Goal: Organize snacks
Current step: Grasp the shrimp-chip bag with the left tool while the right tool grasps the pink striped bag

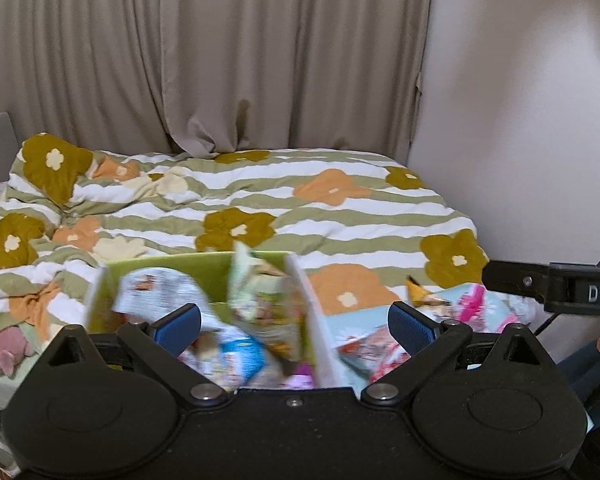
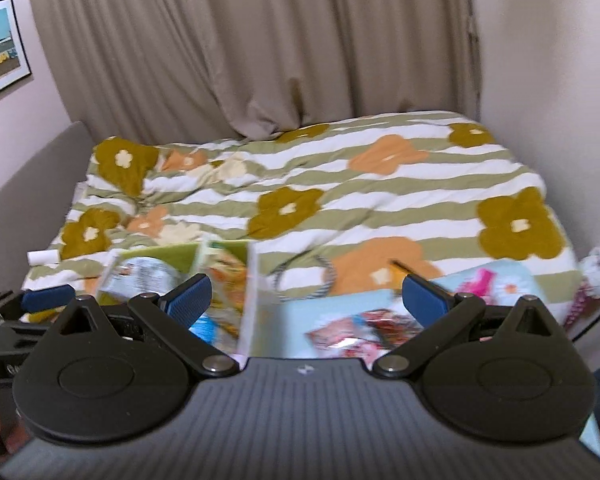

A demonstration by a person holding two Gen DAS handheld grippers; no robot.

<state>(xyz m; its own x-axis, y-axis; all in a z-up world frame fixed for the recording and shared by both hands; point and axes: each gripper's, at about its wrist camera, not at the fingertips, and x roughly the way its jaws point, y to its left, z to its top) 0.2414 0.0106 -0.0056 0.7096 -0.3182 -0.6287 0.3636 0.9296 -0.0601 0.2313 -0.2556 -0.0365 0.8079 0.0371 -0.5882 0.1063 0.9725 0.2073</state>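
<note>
**Both grippers wide open over the snack boxes**

Left gripper [image 1: 296, 326] hangs just above the green box [image 1: 156, 268], fingers spread wide w/ nothing between the blue pads [image 1: 180, 326]. Same deal on the right gripper [image 2: 306, 300]: fingers apart, nothing held.

Snacks are split btw two boxes sitting on the bed, side by side and touching. Green box is on the left and pretty stuffed: a white bag [image 1: 156, 292] leans at the left side, a tall green/yellow bag [image 1: 260, 292] stands up against the divider wall, a blue-ish pack [image 1: 240, 350] lies lower down. Light blue box [image 1: 340, 322] on the right has a red/white pack [image 1: 374, 348] inside. Pink pack [image 1: 476, 300] sits at its far right edge, can't tell if in or just beside. All quite blurry tbh, no labels readable.

Right wrist view shows a striped cord loop [image 2: 304, 276] lying on the floral duvet [image 2: 380, 200] just behind the boxes. Beige curtain [image 2: 260, 40] at the back, framed pic [image 2: 0, 48] on the left wall.
</note>
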